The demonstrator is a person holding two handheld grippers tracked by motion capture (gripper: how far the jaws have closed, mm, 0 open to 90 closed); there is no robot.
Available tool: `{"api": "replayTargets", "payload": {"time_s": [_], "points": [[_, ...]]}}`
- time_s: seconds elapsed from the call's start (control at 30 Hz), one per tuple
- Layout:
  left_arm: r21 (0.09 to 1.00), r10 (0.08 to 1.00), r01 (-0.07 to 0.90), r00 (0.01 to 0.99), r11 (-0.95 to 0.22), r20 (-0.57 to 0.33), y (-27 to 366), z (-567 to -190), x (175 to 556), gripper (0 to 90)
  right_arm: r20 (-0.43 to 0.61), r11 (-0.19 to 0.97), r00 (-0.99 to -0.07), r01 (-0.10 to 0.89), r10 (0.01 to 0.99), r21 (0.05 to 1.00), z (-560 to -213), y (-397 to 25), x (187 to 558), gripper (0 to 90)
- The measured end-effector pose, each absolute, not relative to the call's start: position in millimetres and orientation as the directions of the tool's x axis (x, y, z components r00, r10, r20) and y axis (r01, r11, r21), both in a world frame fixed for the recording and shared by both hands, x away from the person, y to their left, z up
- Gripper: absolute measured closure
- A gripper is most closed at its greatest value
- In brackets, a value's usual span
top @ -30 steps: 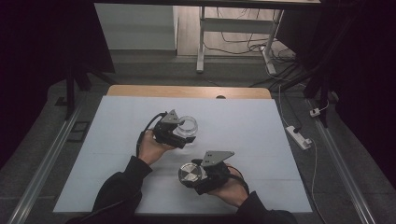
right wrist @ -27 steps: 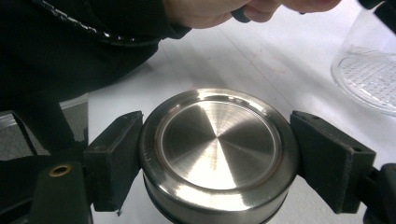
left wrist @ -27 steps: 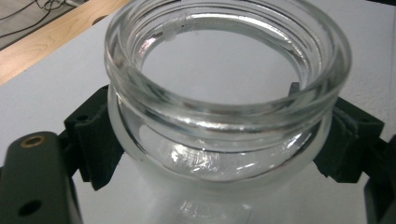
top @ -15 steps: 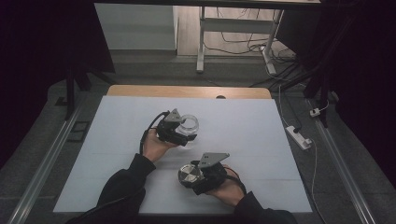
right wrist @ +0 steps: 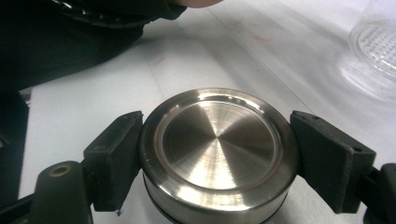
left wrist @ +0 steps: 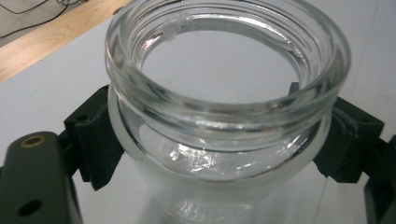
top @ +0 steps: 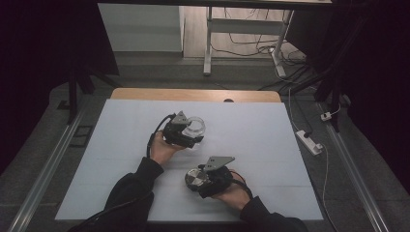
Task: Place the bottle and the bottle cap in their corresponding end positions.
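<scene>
A clear glass jar [left wrist: 219, 107] with a threaded open mouth sits between the black jaws of my left gripper [left wrist: 215, 140], which is shut on its body just below the neck. From above, that jar [top: 194, 126] stands near the middle of the white table, with the left gripper [top: 186, 135] beside it. A round brushed-steel lid [right wrist: 217, 149] is clamped at its rim by my right gripper [right wrist: 219, 158]. The lid [top: 196, 178] and right gripper [top: 205, 181] are nearer the front edge, right of the jar.
The white table top [top: 270, 145] has a wooden strip [top: 193, 94] along its far edge. The jar's base [right wrist: 373, 46] shows at the upper right of the right gripper view, and a dark sleeve [right wrist: 70, 42] at its upper left. A power strip [top: 309, 141] lies on the floor at right.
The right gripper with the lid has shifted a little. The left gripper and jar stay about where they were.
</scene>
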State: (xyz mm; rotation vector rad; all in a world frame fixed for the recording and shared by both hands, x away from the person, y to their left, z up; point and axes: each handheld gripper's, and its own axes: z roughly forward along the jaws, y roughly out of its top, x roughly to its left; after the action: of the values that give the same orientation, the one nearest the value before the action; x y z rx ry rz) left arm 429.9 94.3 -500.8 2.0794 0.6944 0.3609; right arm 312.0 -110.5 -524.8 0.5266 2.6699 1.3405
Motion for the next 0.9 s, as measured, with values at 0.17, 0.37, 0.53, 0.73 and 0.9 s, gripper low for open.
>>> {"api": "replayTargets", "payload": {"time_s": [0.17, 0.37, 0.53, 0.73, 0.9], "points": [[0.822, 0.601, 0.343, 0.799, -0.455, 0.0, 92, -504, 433, 15.7, 0.057, 0.563, -0.933, 0.262, 0.356, 0.784, -530, -107, 316, 19.9], [0.819, 0.604, 0.344, 0.797, -0.46, 0.005, 89, -507, 436, 15.7, 0.041, 0.582, -0.935, 0.253, 0.353, 0.772, -535, -100, 316, 19.8], [0.813, 0.606, 0.348, 0.795, -0.468, 0.008, 87, -511, 438, 15.7, 0.038, 0.583, -0.934, 0.254, 0.356, 0.772, -536, -99, 317, 19.7], [0.804, 0.602, 0.353, 0.798, -0.479, 0.009, 86, -513, 438, 15.6, 0.027, 0.605, -0.935, 0.251, 0.354, 0.755, -538, -99, 318, 19.6], [0.797, 0.6, 0.369, 0.8, -0.478, -0.011, 89, -513, 440, 15.4, 0.023, 0.616, -0.935, 0.252, 0.354, 0.746, -538, -99, 318, 19.5]]}}
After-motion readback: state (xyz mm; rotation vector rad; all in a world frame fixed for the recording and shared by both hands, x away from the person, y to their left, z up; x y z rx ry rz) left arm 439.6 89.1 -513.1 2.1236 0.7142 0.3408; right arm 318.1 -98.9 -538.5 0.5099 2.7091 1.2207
